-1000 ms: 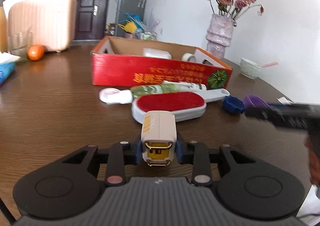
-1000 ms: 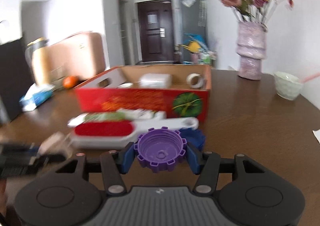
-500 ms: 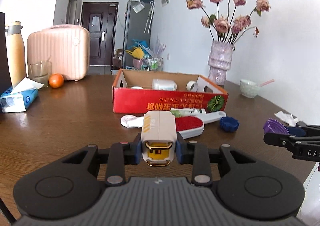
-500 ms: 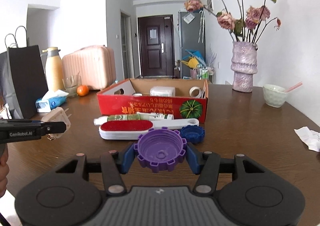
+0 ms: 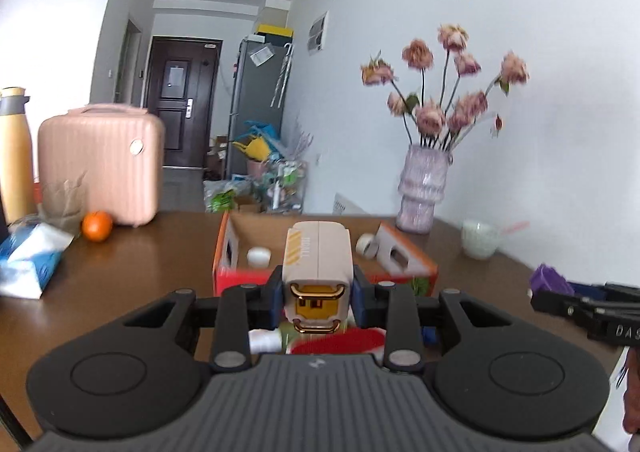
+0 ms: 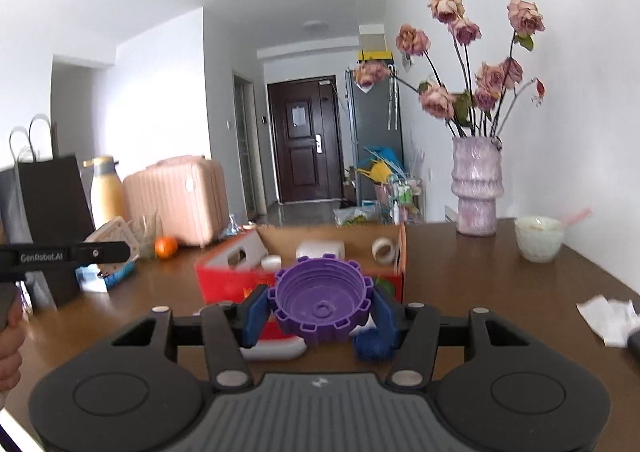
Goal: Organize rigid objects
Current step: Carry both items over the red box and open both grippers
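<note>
My left gripper [image 5: 318,294] is shut on a beige plug adapter [image 5: 318,264] with gold pins, held above the table in front of the red cardboard box [image 5: 224,252]. My right gripper [image 6: 322,306] is shut on a purple toothed cap [image 6: 322,300], also lifted before the red cardboard box [image 6: 224,284]. Inside the box lie a white container [image 6: 320,250], a tape roll [image 6: 383,250] and a small white lid [image 6: 271,262]. Below the grippers on the table lie a red lint brush [image 5: 340,344], a white tube cap [image 5: 264,342] and a blue cap [image 6: 370,344]. The right gripper with its purple cap [image 5: 550,279] shows at the left wrist view's right edge.
A vase of dried roses [image 6: 476,187] and a pale bowl [image 6: 538,238] stand at the back right. A pink suitcase [image 5: 100,163], an orange [image 5: 97,226], a tissue pack [image 5: 28,264] and a yellow flask [image 6: 105,191] sit at the left. Crumpled paper [image 6: 608,318] lies at the right.
Both grippers have risen with their loads and tipped up toward level. The box and the things on the table have dropped lower in both views; the brush is now mostly hidden behind the fingers.
</note>
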The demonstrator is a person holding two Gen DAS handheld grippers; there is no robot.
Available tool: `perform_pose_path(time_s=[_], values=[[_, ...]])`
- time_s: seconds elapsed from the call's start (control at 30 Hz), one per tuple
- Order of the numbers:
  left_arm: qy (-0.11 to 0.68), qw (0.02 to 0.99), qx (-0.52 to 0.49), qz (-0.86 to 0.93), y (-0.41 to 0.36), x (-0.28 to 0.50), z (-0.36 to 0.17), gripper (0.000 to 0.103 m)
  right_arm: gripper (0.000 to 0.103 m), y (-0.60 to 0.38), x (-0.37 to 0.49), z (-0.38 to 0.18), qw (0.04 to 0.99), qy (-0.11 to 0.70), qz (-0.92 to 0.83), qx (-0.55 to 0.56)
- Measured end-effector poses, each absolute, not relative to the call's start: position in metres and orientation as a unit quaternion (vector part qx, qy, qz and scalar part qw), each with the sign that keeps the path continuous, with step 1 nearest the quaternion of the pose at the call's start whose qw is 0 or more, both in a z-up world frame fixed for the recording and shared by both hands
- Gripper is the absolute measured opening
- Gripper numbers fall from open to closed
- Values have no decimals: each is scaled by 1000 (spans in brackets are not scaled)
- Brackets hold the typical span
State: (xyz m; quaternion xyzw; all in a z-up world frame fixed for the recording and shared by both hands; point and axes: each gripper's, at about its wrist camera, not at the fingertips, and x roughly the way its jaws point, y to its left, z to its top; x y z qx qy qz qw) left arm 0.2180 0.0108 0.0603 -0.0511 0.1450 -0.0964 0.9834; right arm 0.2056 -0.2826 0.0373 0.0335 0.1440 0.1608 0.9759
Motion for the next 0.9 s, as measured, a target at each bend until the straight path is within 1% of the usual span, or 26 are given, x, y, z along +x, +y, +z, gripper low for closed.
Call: perform_pose_path(time_s=[0.2, 0.33, 0.4, 0.5, 0.63, 0.77, 0.9], values=[[157, 979, -57, -113, 22, 306, 105, 32, 54, -286, 288, 79, 963, 178, 198, 40], [202, 969, -88, -114, 31, 387, 111, 32, 54, -283, 357, 90, 959, 205, 193, 36], [230, 963, -84, -111, 30, 432, 108, 32, 54, -281, 397, 92, 955, 227, 188, 39], [279, 952, -77, -98, 27, 497, 91, 32, 54, -281, 468, 86, 943, 277, 177, 52], [340, 934, -72, -79, 20, 572, 51, 32, 54, -271, 553, 53, 926, 344, 147, 36], [385, 919, -60, -65, 13, 621, 12, 32, 54, -253, 605, 6, 901, 413, 131, 30], [409, 908, -61, -69, 12, 643, -12, 33, 54, -228, 626, -18, 895, 425, 133, 13]])
